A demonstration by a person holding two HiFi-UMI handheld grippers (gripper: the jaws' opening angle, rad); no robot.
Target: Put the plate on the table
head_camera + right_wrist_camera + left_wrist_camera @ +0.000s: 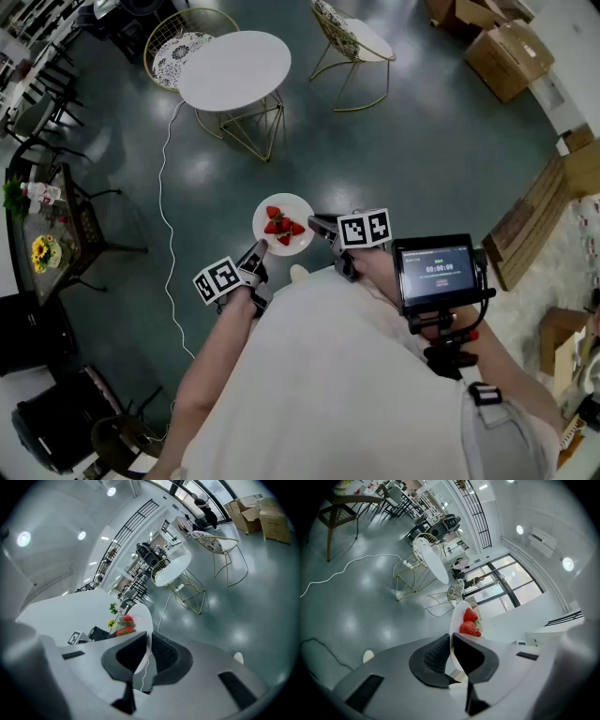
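A small white plate (283,225) with several strawberries (282,226) is held in the air above the dark floor, level, between both grippers. My left gripper (254,260) is shut on the plate's near-left rim (455,616); my right gripper (322,227) is shut on its right rim (146,620). The strawberries (469,623) show just past the left jaws and also beyond the right jaws as strawberries (124,626). The round white table (234,69) stands farther ahead on gold wire legs, its top bare.
A gold wire chair (186,43) stands left of the table and another chair (352,42) to its right. A white cable (167,216) runs along the floor. Cardboard boxes (506,52) sit at the far right. A dark side table with flowers (45,246) stands at the left.
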